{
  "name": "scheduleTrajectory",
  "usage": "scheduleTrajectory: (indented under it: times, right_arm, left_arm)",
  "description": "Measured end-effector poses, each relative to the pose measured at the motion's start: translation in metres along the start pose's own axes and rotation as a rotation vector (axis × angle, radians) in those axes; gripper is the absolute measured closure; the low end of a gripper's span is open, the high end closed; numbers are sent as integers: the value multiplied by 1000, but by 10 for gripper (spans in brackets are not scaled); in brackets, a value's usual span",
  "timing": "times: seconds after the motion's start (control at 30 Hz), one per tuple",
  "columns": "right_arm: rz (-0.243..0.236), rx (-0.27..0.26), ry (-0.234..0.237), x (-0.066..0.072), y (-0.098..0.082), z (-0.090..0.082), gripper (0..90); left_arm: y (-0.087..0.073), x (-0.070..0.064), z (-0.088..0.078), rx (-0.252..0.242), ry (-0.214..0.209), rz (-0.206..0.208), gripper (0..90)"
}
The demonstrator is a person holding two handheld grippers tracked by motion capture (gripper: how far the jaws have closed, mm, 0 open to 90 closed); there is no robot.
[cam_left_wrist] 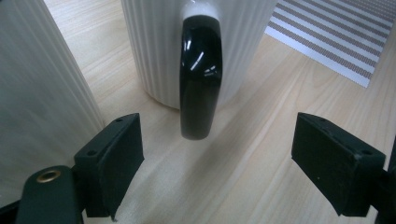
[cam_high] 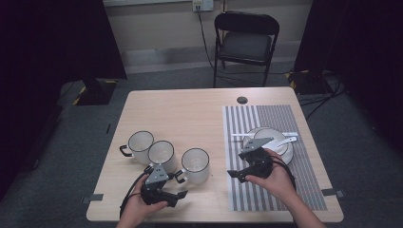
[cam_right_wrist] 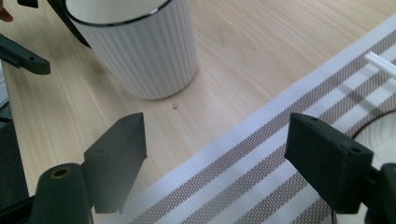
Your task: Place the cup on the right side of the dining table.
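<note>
Left claw lines up on the mug handle, right claw waits over the mat.

The left gripper (cam_left_wrist: 217, 163) is spread wide and holds nothing; the black handle (cam_left_wrist: 201, 74) of the white ribbed mug (cam_high: 196, 165) stands just ahead of it, between the two jaws but not yet touched, and a second mug (cam_left_wrist: 37, 88) is close at its left side. I judge the step is the approach to grasp, so the next move asks a short push forward and then closing on the handle. The right gripper (cam_right_wrist: 215, 163) is also spread and empty above the striped mat (cam_right_wrist: 261, 177), with the same mug ahead to its left and the plates (cam_high: 271, 140) near.
</note>
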State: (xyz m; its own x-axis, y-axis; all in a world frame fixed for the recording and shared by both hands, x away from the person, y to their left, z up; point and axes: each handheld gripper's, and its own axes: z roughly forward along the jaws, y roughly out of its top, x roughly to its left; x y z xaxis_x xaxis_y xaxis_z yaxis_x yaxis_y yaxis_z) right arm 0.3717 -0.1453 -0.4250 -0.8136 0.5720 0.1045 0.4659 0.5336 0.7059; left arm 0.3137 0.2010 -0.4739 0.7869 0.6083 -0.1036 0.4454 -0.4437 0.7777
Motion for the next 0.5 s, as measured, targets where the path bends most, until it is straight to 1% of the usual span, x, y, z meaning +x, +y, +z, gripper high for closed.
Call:
scheduleTrajectory:
  times: [0.1,0.2,0.23,0.3,0.33,0.37,0.47,0.5]
  right_arm:
    - [-11,3,1,1,7,2,200]
    - [-14,3,6,3,14,4,204]
    - [-14,3,6,3,14,4,204]
    - [-15,0,12,4,20,6,208]
    - [-14,2,17,4,22,7,209]
    - [-16,5,17,4,24,8,209]
    - [-20,10,19,5,28,10,212]
    - [-28,11,22,6,31,12,214]
  left_arm:
    - [1,1,0,-9,1,-7,164]
    - [3,0,0,-20,17,-4,169]
    - [3,0,0,-20,17,-4,182]
    - [4,0,1,-28,12,-1,230]
    - [4,-1,1,-27,8,-9,246]
    - [5,-1,1,-20,8,-4,259]
    - [5,0,2,-19,15,-4,307]
    - [5,0,1,-22,17,-10,319]
